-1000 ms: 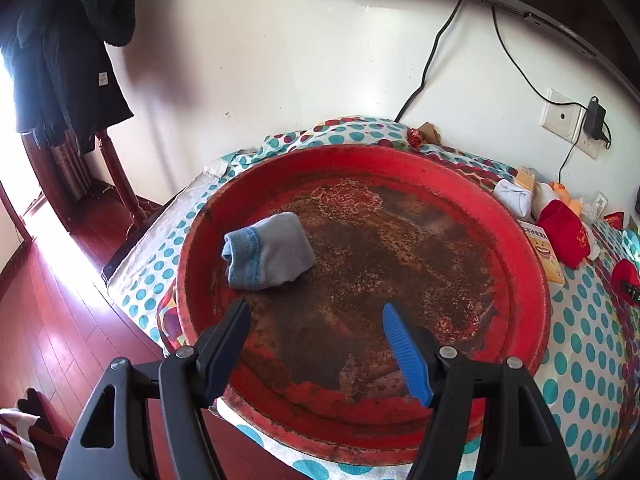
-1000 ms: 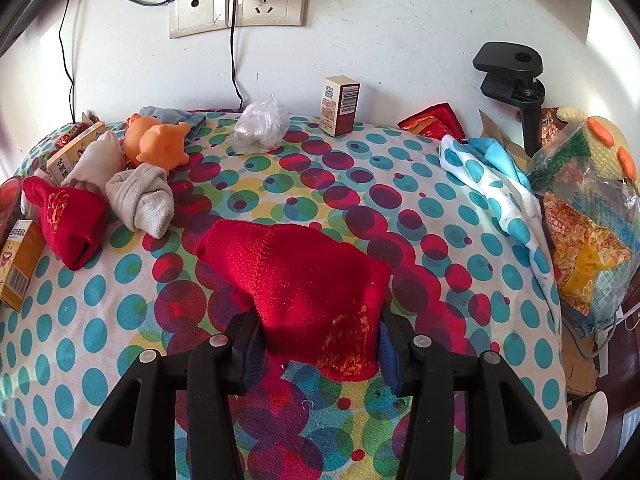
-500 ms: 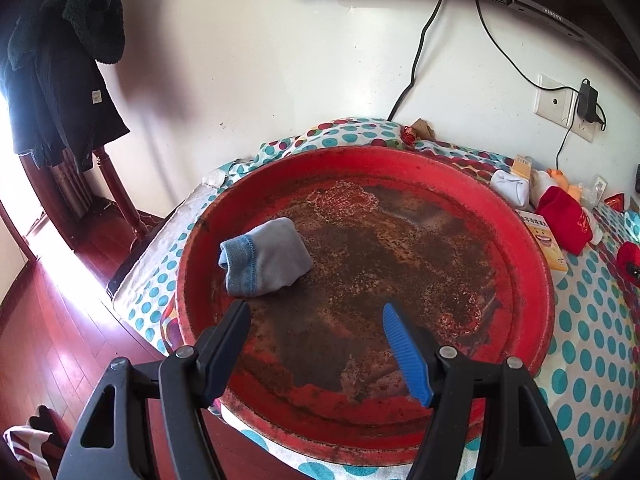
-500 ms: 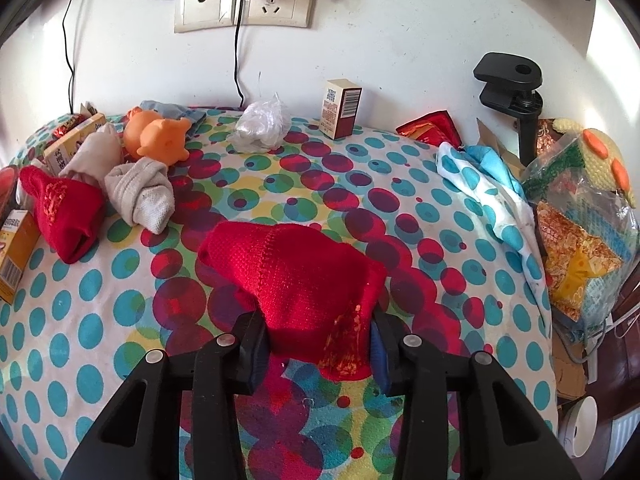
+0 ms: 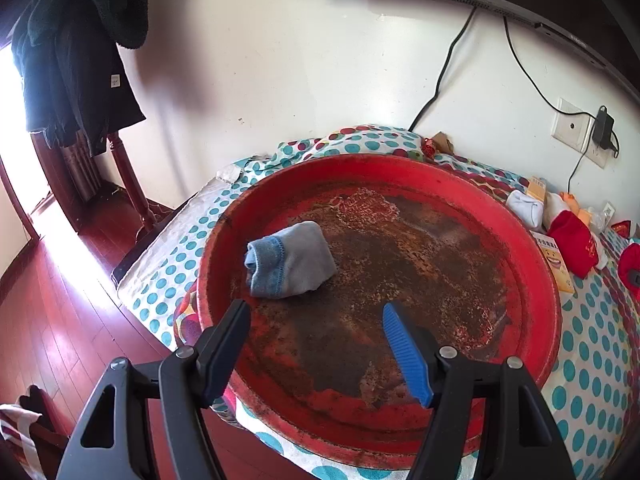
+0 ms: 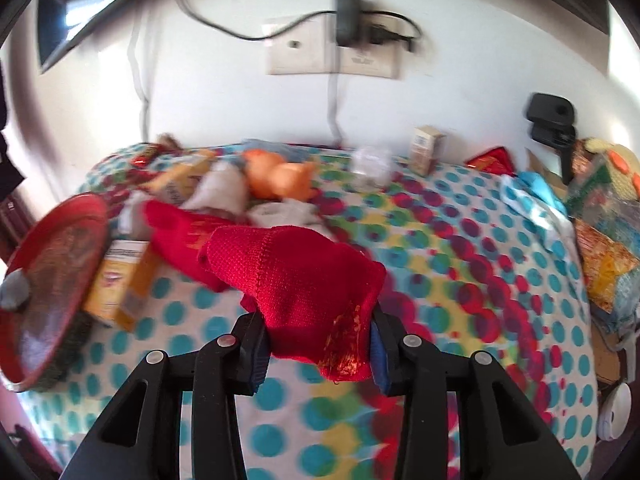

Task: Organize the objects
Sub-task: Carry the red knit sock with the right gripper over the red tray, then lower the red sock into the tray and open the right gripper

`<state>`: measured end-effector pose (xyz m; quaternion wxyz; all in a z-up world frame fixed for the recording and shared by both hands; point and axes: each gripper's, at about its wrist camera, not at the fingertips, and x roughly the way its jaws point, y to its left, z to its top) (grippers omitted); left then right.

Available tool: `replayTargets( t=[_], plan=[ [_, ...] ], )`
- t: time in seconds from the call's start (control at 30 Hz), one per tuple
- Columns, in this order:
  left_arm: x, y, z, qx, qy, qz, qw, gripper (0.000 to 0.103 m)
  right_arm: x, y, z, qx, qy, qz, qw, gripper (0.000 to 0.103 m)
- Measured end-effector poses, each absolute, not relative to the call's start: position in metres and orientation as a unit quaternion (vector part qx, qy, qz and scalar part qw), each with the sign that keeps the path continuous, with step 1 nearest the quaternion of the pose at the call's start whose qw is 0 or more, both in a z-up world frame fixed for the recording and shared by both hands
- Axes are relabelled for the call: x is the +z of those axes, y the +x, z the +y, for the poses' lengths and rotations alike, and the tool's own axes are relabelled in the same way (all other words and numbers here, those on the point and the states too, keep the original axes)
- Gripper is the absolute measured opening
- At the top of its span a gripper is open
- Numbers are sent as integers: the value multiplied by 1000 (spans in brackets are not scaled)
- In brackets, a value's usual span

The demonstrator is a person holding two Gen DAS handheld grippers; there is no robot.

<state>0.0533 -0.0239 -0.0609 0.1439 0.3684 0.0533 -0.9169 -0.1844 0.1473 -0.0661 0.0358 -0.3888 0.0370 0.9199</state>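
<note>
My right gripper (image 6: 318, 350) is shut on a red knitted sock (image 6: 296, 280) and holds it lifted above the dotted tablecloth (image 6: 460, 320). A big round red tray (image 5: 536, 280) with a worn dark bottom lies on the table; it also shows at the left of the right wrist view (image 6: 56, 220). A folded blue-grey sock (image 5: 290, 262) lies in the tray's left part. My left gripper (image 5: 316, 330) is open and empty, hovering over the tray's near side. A second red sock (image 6: 176, 228) lies on the cloth by the tray.
Yellow boxes (image 6: 120, 280), pale socks (image 6: 224, 192), an orange toy (image 6: 280, 174), a crumpled bag (image 6: 372, 166) and a small carton (image 6: 428, 148) lie near the wall. Snack bags (image 6: 604, 264) sit at the right edge. A coat (image 5: 76, 56) hangs at left over the wooden floor.
My right gripper has lifted the red sock off the cloth and swung left, bringing the tray into view. My left gripper drew back a little from the tray and stayed open.
</note>
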Motion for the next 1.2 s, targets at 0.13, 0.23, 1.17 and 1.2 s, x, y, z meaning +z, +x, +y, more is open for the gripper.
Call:
replayTargets(
  t=[0.13,0.23,1.17,1.2],
  plan=[
    [-61,53,-28,-914,369,55,161,71,-54,-171,124,922,-385,23,-16,38],
    [-61,54,-32,-912,368,58,171,71,-48,-161,100,922,-384,19,-55,38],
    [-59,62,-60,-903,353,109,218,71,-56,-68,140,895,-388,-106,-191,40],
    [-59,62,-60,-903,354,109,218,71,-58,-75,144,894,-391,-107,-191,40]
  ],
)
